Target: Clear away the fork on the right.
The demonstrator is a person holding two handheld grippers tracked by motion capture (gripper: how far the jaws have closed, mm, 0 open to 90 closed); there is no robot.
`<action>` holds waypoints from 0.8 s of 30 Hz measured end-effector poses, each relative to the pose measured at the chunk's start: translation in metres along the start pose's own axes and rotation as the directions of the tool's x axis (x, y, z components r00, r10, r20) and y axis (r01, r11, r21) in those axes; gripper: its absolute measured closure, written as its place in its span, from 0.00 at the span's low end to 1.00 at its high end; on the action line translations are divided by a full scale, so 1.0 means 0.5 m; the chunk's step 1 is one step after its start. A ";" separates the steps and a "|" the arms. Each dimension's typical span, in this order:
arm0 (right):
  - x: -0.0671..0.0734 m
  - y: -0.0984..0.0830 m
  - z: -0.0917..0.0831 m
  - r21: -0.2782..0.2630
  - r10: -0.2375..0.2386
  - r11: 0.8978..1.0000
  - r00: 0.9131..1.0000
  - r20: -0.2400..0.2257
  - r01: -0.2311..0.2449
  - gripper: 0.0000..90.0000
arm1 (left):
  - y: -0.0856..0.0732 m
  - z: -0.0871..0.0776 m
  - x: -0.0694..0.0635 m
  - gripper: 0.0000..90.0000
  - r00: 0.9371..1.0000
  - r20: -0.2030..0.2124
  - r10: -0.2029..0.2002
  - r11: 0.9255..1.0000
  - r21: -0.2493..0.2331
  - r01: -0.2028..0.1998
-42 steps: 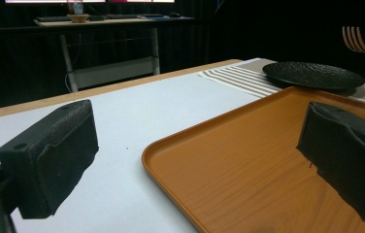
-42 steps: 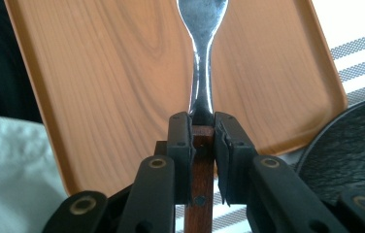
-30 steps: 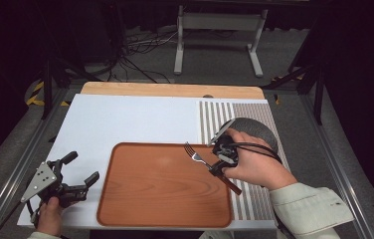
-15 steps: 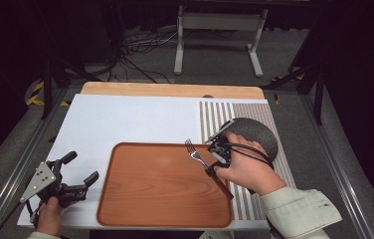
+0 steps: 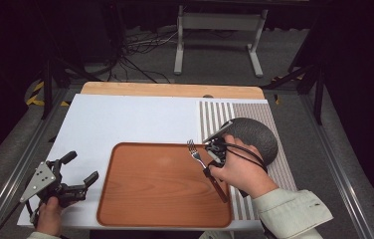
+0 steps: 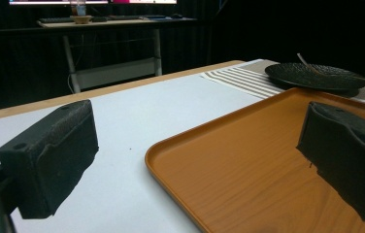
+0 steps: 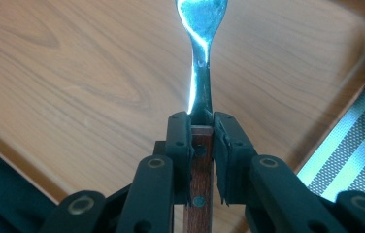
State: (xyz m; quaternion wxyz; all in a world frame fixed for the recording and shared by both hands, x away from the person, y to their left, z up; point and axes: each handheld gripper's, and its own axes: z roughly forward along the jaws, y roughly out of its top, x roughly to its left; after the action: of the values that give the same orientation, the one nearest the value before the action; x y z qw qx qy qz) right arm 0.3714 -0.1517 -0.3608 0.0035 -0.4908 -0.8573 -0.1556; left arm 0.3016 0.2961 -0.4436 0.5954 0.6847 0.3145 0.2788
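A fork [image 5: 194, 151] with a metal head and a dark wooden handle is held over the right part of an orange-brown tray [image 5: 160, 191]. My right gripper [image 5: 211, 160] is shut on it. In the right gripper view the two jaws clamp the wooden handle just below the metal neck of the fork [image 7: 201, 63], which points out over the tray [image 7: 74, 73]. My left gripper [image 5: 78, 172] rests at the table's near left corner, open and holding nothing. Its pads [image 6: 54, 155] stand wide apart, facing the tray [image 6: 248, 145].
A dark round plate [image 5: 254, 137] sits on a striped placemat [image 5: 215, 114] right of the tray, just behind my right hand. A white mat [image 5: 125, 119] covers the table [image 5: 175, 89]. Beyond the table are a metal stand [image 5: 215, 22] and cables on the floor.
My right hand has shifted slightly left with the fork, and the handle's near end has swung left. The left gripper has stayed where it was.
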 end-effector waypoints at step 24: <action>-0.010 -0.014 0.074 0.136 0.099 0.985 0.994 0.041 -0.103 0.87 | 0.001 0.000 -0.001 0.02 1.000 -0.002 -0.001 1.000 -0.003 0.001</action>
State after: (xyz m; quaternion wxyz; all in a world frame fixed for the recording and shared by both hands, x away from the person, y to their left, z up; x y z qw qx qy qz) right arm 0.3736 -0.1489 -0.3984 0.0304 -0.5348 -0.8399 -0.0873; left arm 0.3015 0.2958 -0.4434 0.5964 0.6832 0.3151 0.2796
